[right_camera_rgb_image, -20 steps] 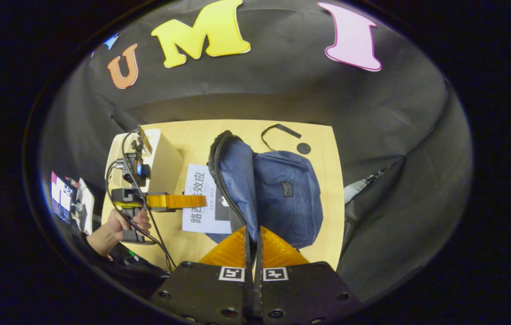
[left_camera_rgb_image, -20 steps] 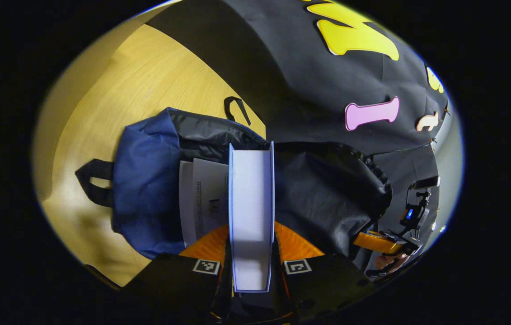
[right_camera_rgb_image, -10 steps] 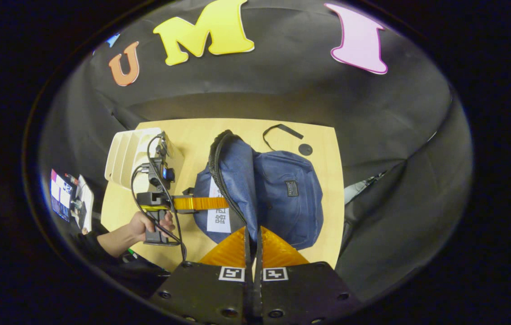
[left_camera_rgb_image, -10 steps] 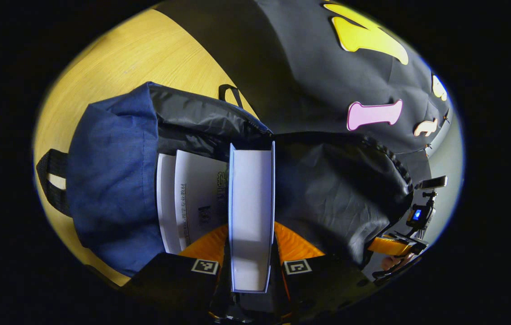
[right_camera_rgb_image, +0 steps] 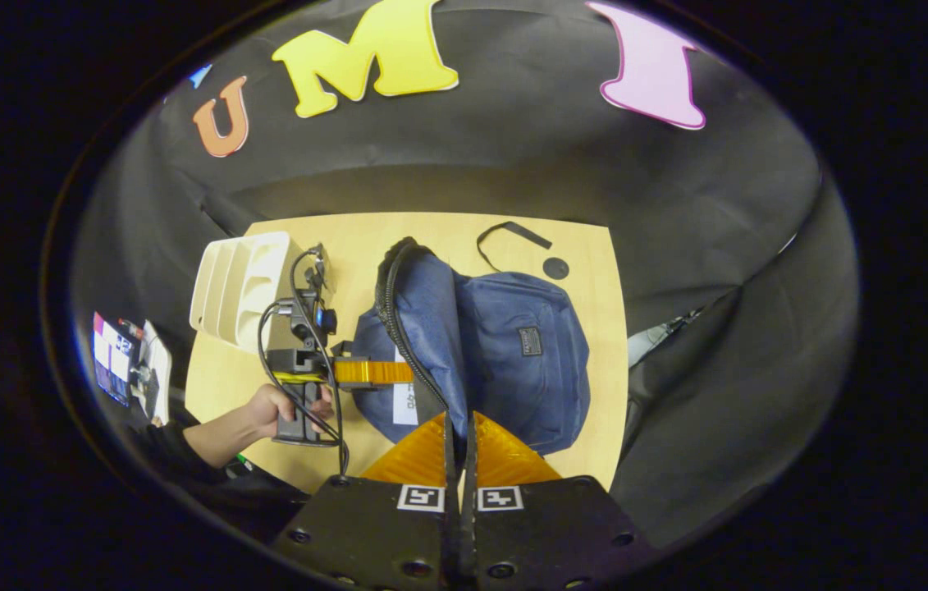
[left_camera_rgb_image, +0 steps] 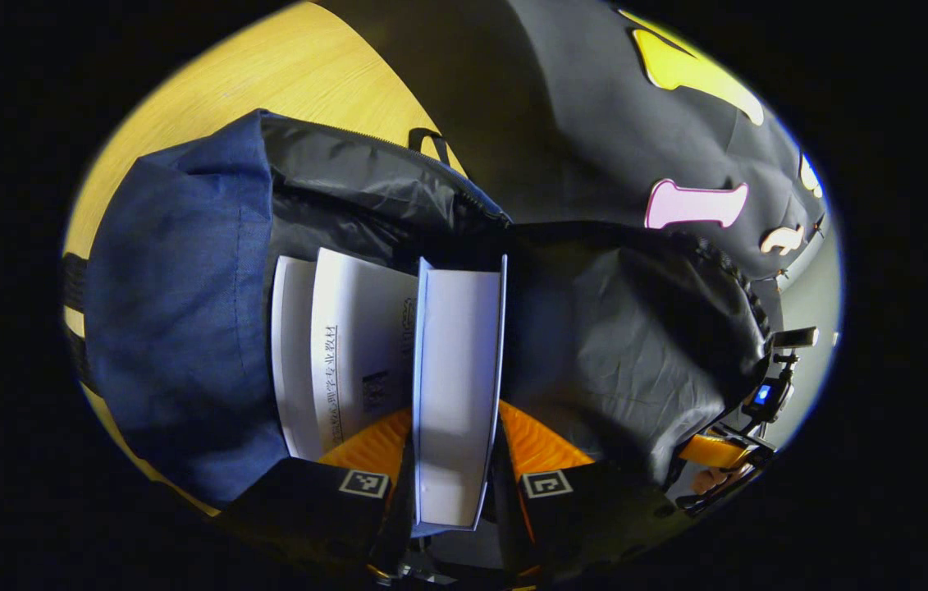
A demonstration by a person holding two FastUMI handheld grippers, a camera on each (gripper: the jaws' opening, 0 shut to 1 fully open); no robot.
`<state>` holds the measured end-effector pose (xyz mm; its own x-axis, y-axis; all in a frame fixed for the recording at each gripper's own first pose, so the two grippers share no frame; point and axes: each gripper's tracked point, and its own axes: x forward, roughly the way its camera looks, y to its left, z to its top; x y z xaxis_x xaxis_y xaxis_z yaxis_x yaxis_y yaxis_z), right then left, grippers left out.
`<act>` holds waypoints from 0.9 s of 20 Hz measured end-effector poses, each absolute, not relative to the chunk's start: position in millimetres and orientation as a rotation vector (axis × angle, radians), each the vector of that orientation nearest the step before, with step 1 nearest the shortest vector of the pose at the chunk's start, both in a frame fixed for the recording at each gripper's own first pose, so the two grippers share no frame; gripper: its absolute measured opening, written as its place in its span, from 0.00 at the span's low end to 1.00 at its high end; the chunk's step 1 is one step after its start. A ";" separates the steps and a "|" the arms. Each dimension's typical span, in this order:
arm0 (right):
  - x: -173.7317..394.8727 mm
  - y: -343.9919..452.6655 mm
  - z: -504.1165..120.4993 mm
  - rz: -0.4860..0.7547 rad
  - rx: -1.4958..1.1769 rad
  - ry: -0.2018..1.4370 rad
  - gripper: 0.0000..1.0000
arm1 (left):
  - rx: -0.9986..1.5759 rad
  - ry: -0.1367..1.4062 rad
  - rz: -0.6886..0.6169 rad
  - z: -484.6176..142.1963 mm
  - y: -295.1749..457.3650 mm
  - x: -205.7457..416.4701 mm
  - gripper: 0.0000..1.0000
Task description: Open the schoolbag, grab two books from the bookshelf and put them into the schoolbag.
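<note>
In the left gripper view my left gripper is shut on a thick book with a blue cover, page edges facing me. The book reaches into the open mouth of the blue schoolbag. A second, white book stands inside the bag just to its left. In the right gripper view my right gripper is shut on the black zipper edge of the schoolbag's flap and holds it up. The left gripper enters the schoolbag from the left, with a sliver of book showing.
A white bookshelf stands at the back left of the wooden table. A black strap and a small black disc lie behind the bag. A person's hand holds the left gripper. The right gripper shows beyond the bag's lining.
My left gripper has pushed its book further into the bag, which now looms larger. In the right gripper view the book's cover has nearly vanished behind the flap. The right gripper has stayed put.
</note>
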<state>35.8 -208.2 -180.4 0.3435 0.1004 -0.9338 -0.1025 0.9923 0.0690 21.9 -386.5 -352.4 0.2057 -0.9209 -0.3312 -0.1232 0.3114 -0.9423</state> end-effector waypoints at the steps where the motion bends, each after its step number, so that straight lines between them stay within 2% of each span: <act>1: 35.3 -208.8 -180.6 0.130 0.001 1.216 0.00 | -1.101 1.251 -0.766 -355.9 -387.8 20.9 0.43; 2: 35.2 -208.9 -181.6 0.129 0.002 1.218 0.00 | -1.084 1.259 -0.772 -357.3 -387.4 19.8 0.63; 3: 34.4 -208.2 -183.6 0.130 0.006 1.220 0.00 | -1.061 1.271 -0.764 -361.5 -387.3 20.5 0.44; 5: 35.3 -208.0 -183.9 0.131 0.009 1.222 0.00 | -1.010 1.286 -0.752 -364.4 -387.7 19.8 0.76; 6: 35.9 -208.0 -183.4 0.131 0.009 1.221 0.00 | -0.987 1.292 -0.750 -364.1 -388.0 18.4 0.77; 7: 36.5 -207.7 -184.2 0.132 0.009 1.221 0.00 | -0.962 1.303 -0.746 -364.5 -388.6 17.6 0.67; 10: 37.0 -207.1 -185.1 0.132 0.013 1.223 0.00 | -0.897 1.337 -0.720 -365.6 -384.1 14.1 0.70; 11: 37.6 -206.2 -186.6 0.132 0.017 1.223 0.00 | -0.878 1.346 -0.703 -366.0 -379.9 12.9 0.83; 12: 37.2 -205.4 -186.6 0.132 0.020 1.223 0.00 | -0.865 1.344 -0.689 -363.5 -374.2 13.1 0.71; 18: 36.0 -194.1 -191.3 0.148 0.027 1.224 0.00 | -0.730 1.295 -0.636 -335.5 -332.0 14.9 0.71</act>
<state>36.0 -194.1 -191.3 0.3315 0.1282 -0.9347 -0.0987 0.9900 0.1008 14.9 -332.0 -335.5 0.1671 -0.7710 -0.6146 0.0144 0.6252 -0.7804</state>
